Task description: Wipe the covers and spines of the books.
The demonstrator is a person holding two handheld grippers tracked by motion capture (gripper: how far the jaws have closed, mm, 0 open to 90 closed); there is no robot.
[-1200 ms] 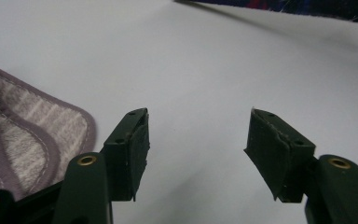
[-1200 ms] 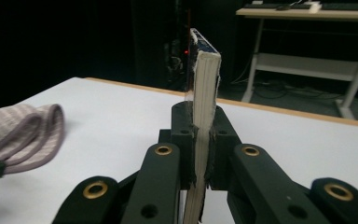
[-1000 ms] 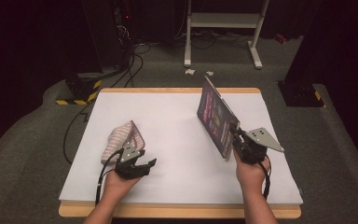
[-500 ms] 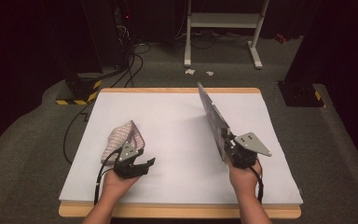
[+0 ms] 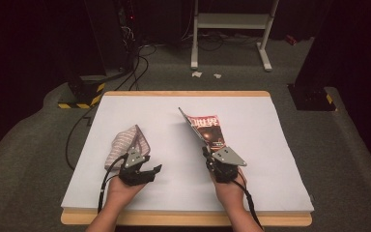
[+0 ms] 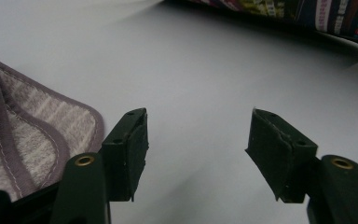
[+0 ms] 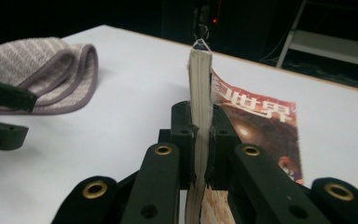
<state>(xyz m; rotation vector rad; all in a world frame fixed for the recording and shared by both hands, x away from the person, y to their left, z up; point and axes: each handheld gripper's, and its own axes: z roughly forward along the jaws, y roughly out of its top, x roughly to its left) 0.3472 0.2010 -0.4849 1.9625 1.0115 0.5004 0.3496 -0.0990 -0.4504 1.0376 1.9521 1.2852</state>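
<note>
On the white table [image 5: 270, 145], seen from above, the right gripper [image 5: 206, 153] pinches a magazine [image 5: 206, 131] by its edge. The magazine leans up from the gripper toward 11 o'clock, with its red cover facing right. The left gripper [image 5: 150, 170] sits at about 9 o'clock from the right one, jaws apart and holding nothing. A striped cloth [image 5: 125, 143] lies just past it, toward 11 o'clock.

In the left gripper view, the two black jaws stand wide apart over bare table. The cloth [image 6: 23, 135] lies at 9 o'clock, and the magazine [image 6: 307, 14] is far off at 1 o'clock.

In the right gripper view, the jaws squeeze tight on the pages of the magazine [image 7: 199, 84], which stands up straight at 12 o'clock. The cloth [image 7: 42, 70] lies at 10 o'clock.
</note>
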